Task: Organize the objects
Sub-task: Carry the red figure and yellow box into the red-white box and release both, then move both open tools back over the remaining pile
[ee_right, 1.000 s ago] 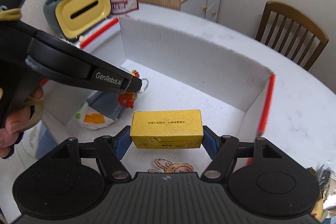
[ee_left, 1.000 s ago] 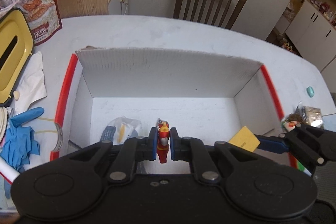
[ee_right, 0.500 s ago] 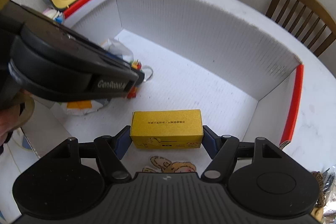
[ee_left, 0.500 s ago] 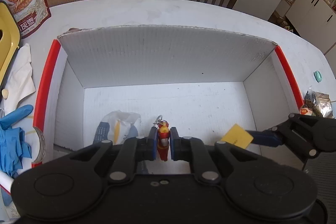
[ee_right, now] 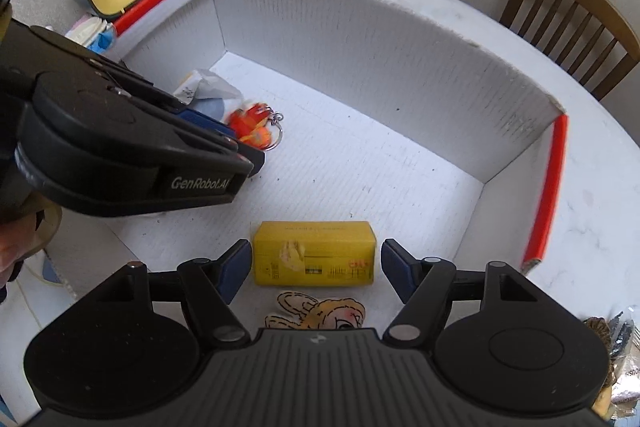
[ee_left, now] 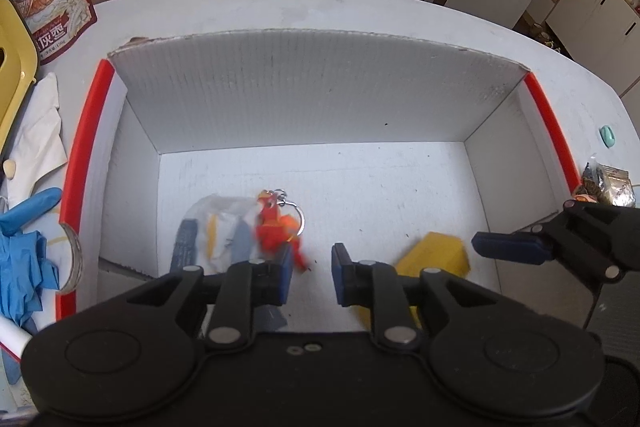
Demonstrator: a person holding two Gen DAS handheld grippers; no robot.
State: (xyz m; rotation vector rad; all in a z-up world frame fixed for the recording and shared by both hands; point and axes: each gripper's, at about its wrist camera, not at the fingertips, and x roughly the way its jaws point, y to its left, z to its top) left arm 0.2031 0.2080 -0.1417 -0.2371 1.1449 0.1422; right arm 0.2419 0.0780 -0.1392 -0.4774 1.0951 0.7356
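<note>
Below the right claw [ee_right: 316,269] only, a cartoon sticker [ee_right: 320,313].

Keychain figure [ee_left: 276,227] and carton [ee_right: 314,253] in box [ee_left: 320,99], bag [ee_left: 218,227] left of figure

both tools, left [ee_left: 310,269] and right [ee_right: 316,267], gape empty.
</note>
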